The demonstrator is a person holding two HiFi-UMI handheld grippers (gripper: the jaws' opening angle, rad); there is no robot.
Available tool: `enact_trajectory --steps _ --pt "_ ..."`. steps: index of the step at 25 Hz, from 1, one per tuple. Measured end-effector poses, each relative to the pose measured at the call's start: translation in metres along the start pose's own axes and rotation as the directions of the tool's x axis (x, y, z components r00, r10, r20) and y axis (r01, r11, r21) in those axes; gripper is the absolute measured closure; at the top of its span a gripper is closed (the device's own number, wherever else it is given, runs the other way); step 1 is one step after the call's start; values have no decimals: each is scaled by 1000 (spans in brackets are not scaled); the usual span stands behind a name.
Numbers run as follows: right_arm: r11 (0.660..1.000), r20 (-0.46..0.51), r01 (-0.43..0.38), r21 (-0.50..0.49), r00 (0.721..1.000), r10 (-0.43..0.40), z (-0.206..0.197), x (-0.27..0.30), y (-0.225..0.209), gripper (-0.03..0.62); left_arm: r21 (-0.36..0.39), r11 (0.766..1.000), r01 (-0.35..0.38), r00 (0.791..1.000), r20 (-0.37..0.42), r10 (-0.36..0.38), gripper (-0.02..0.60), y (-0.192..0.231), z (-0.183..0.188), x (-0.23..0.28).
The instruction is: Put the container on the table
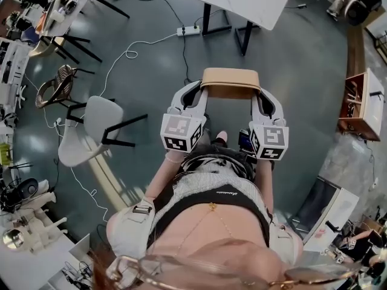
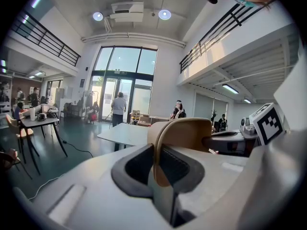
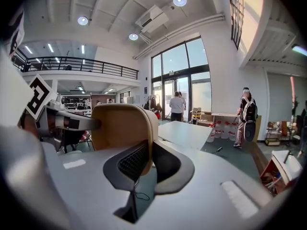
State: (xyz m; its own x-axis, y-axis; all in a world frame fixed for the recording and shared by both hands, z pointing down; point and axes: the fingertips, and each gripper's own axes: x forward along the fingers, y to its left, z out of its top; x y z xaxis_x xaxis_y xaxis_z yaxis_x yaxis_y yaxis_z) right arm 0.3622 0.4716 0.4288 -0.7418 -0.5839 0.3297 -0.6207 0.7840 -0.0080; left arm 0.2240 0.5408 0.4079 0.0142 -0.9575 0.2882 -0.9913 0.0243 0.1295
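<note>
Brightness: bright and even in all three views.
Sources: tall windows [image 2: 123, 78] far ahead of the left tool [image 2: 159, 164]; round ceiling lamps [image 2: 164, 14] high above it and above the right tool [image 3: 146, 159].
Glare: pale sheen on the floor [image 1: 151, 59] left of and ahead of the tools; sunlit wall [image 3: 249, 13] up and right of the right tool is washed out.
Shadows: soft; deepest inside the dark jaw pads.
Distortion: strong fisheye, railings [image 2: 45, 35] bowed, corners black.
Focus: container [image 2: 187, 131] sharp; tool shells nearest the lens soft; person's glasses [image 1: 139, 269] behind the tools smeared.
</note>
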Motion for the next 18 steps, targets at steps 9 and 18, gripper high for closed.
enact_trajectory --steps 9,18 --pt "999 -9 50 -7 999 -50 22 53 -4 539 -4 998 60 998 10 -60 543 46 19 46" --pt "995 4 102 11 995 -102 47 122 -3 539 37 992 120 993 4 -120 543 105 45 96"
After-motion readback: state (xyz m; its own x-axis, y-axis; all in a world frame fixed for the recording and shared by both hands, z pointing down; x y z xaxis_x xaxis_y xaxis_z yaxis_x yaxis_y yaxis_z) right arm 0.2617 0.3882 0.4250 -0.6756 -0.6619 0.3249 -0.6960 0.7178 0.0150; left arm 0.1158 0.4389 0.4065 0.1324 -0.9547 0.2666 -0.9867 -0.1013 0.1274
